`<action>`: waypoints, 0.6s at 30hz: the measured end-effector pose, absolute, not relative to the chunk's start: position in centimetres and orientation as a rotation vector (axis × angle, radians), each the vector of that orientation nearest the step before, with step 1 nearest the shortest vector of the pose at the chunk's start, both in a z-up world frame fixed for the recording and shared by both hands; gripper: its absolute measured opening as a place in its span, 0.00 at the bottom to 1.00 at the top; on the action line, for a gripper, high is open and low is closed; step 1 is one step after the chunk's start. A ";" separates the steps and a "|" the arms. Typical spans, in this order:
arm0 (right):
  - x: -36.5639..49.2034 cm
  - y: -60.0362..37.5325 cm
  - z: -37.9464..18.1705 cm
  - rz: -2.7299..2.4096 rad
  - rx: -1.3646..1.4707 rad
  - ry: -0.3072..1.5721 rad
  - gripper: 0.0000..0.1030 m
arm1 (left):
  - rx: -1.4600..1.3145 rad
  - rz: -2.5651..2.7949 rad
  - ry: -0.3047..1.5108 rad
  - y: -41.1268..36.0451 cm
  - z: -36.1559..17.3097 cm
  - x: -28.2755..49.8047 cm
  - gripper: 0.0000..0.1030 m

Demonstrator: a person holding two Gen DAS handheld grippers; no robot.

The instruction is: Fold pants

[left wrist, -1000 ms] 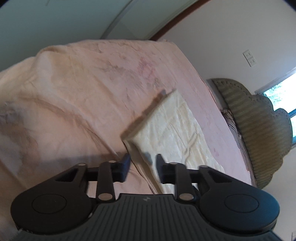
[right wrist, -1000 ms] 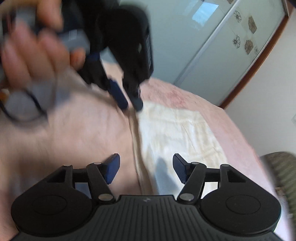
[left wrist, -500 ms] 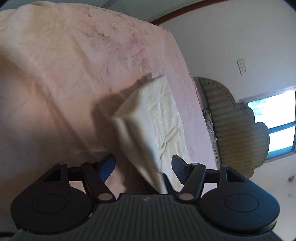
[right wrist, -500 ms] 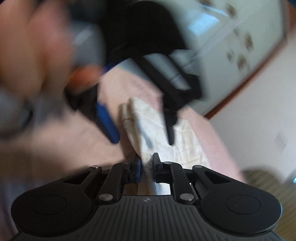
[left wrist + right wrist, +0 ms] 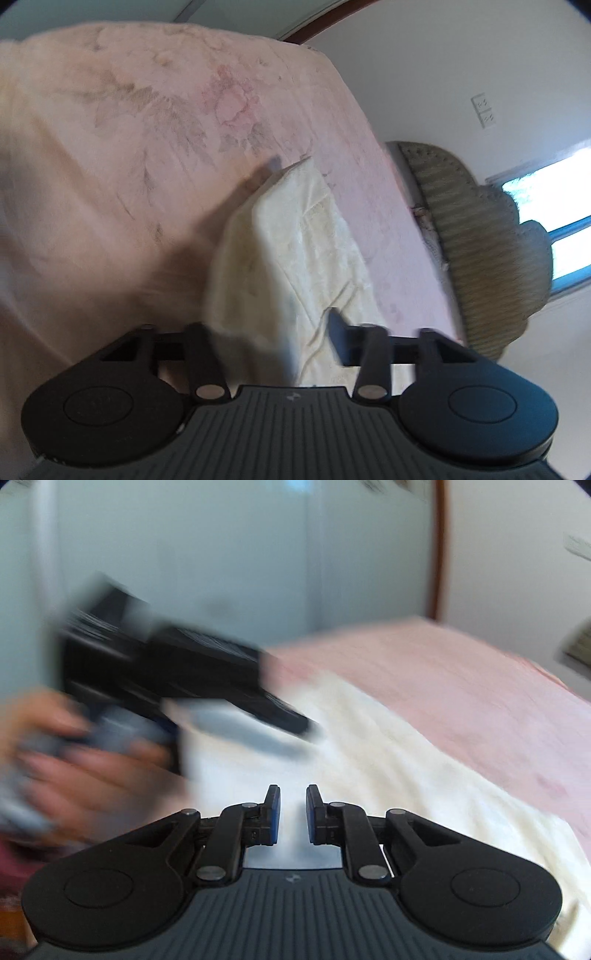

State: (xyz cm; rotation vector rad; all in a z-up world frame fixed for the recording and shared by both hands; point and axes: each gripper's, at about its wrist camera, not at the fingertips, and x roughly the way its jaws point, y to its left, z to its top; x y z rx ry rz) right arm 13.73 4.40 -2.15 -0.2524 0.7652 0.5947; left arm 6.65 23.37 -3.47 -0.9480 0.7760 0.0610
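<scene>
Cream pants (image 5: 314,236) lie folded on a pink bedsheet (image 5: 129,155). In the left wrist view their near edge stands up as a thick fold (image 5: 243,280) between the fingers of my left gripper (image 5: 273,332). Its jaws are closing around the fold. The left finger is hidden behind the cloth, and a gap still shows beside the right finger (image 5: 338,332). In the right wrist view my right gripper (image 5: 292,794) is shut on a thin layer of the pants (image 5: 388,760). The left gripper (image 5: 177,679) appears there as a dark blur at the left, held by a hand (image 5: 77,775).
The bed's far edge meets a pale sliding wardrobe (image 5: 221,554). A padded olive headboard (image 5: 480,240) stands at the right beside a white wall with a switch (image 5: 484,110) and a bright window (image 5: 565,229).
My right gripper shut on the pants' edge and swung round with it. The left gripper opened wide, moved in, and now narrows around the raised fold.
</scene>
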 end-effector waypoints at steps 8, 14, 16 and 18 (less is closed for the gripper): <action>15.3 2.7 -1.3 0.613 -0.173 0.707 0.30 | -0.633 0.076 0.686 19.3 0.4 5.5 0.12; 14.3 1.1 2.0 0.698 -0.223 0.558 0.30 | -0.329 0.014 0.572 11.9 6.2 3.8 0.12; 13.4 -0.7 3.4 0.719 -0.242 0.499 0.30 | -0.259 -0.015 0.547 9.2 7.5 3.4 0.12; 12.6 -3.1 4.6 0.730 -0.229 0.463 0.30 | -0.197 -0.055 0.521 6.2 8.5 3.0 0.13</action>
